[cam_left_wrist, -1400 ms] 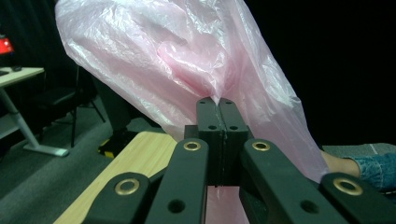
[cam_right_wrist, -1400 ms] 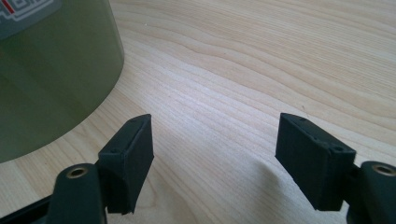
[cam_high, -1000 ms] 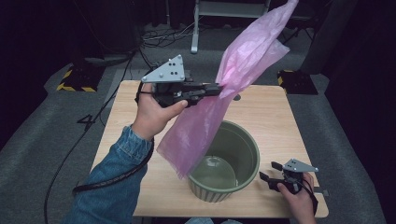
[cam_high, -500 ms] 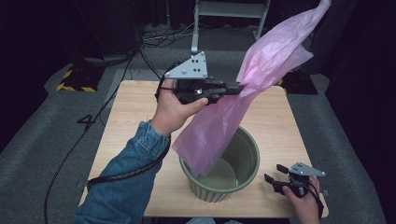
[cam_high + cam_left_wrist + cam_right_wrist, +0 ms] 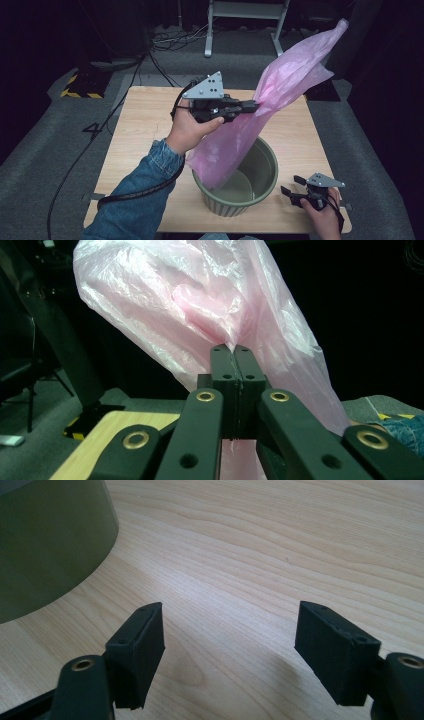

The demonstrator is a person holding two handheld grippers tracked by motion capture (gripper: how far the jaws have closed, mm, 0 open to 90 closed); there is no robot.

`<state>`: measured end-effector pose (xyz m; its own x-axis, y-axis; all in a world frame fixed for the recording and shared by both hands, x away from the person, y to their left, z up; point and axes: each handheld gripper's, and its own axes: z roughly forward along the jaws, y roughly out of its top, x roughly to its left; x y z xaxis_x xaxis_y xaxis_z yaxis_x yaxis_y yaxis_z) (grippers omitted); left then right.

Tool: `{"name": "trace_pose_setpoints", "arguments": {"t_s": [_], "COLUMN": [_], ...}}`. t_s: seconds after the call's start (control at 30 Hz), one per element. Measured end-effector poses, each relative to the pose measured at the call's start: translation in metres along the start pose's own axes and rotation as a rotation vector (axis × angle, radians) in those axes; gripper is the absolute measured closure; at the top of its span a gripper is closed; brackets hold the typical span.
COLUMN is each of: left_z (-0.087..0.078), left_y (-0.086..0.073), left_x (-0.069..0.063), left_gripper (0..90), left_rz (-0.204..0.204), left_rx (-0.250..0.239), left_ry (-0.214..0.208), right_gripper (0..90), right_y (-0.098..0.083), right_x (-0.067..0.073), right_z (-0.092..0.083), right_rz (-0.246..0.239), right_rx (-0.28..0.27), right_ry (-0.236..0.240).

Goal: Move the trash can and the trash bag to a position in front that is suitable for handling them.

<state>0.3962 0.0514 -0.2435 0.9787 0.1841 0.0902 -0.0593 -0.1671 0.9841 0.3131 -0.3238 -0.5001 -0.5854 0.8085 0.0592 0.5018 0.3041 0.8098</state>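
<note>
A pink plastic bag [image 5: 280,95] hangs in the air over the table, its lower end dipping into a green bin [image 5: 260,187]. My left gripper [image 5: 254,105] is shut on a fold of the bag [image 5: 200,305] about midway along it, held level above the table. Its jaws meet on the film in the left gripper view [image 5: 233,352]. My right gripper [image 5: 289,192] rests low at the table's front right corner, open, beside the bin [image 5: 45,540]. Nothing lies between its pads [image 5: 232,635], just bare wood.
The wooden table [image 5: 145,130] is ringed by grey carpet. A metal stand [image 5: 245,20] and cables [image 5: 170,37] lie behind it. A yellow-black striped block [image 5: 80,85] sits on the floor at the back left. A cable trails from my left arm off the table's front left.
My left gripper has carried the bag right and down, so its lower end now reaches inside the bin. The right gripper has stayed put.
</note>
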Motion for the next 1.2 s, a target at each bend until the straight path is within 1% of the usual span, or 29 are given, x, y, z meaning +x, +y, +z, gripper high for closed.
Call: {"name": "trace_pose_setpoints", "arguments": {"t_s": [0.2, 0.4, 0.43, 0.47, 0.57, 0.73, 0.83, 1.03, 1.17, 1.2], "left_z": [0.002, -0.003, -0.004, -0.007, -0.014, -0.030, -0.039, -0.047, -0.047, -0.047], "left_y": [-0.017, -0.030, -0.031, -0.034, -0.040, -0.049, -0.053, -0.065, -0.071, -0.072], "left_x": [-0.004, -0.013, -0.014, -0.016, -0.019, -0.023, -0.028, -0.041, -0.051, -0.052], "left_gripper": [89.8, 89.7, 89.7, 89.7, 89.7, 89.7, 89.6, 89.6, 89.5, 89.4], "left_rz": [-0.025, -0.018, -0.012, -0.009, -0.019, -0.032, -0.034, -0.035, -0.025, -0.025], "left_rx": [0.020, 0.065, 0.072, 0.080, 0.085, 0.088, 0.087, 0.107, 0.133, 0.137], "left_ry": [-0.010, -0.013, -0.011, -0.007, 0.000, 0.019, 0.018, 0.020, 0.018, 0.017], "right_gripper": [28.2, 28.2, 28.1, 28.2, 28.1, 28.1, 28.1, 28.0, 27.1, 27.1], "right_y": [0.002, 0.004, 0.005, 0.005, 0.006, 0.009, 0.012, 0.022, 0.030, 0.033], "right_x": [0.001, 0.001, 0.001, 0.001, 0.002, 0.003, 0.004, 0.002, 0.000, 0.000], "right_z": [0.004, 0.008, 0.008, 0.008, 0.010, 0.015, 0.018, 0.017, 0.015, 0.015], "right_rz": [-0.012, -0.014, -0.015, -0.016, -0.018, -0.024, -0.028, -0.026, -0.049, -0.049], "right_rx": [0.004, 0.004, 0.004, 0.005, 0.006, 0.011, 0.018, -0.006, -0.019, -0.022], "right_ry": [0.010, 0.020, 0.022, 0.024, 0.027, 0.040, 0.049, 0.049, 0.049, 0.056]}}
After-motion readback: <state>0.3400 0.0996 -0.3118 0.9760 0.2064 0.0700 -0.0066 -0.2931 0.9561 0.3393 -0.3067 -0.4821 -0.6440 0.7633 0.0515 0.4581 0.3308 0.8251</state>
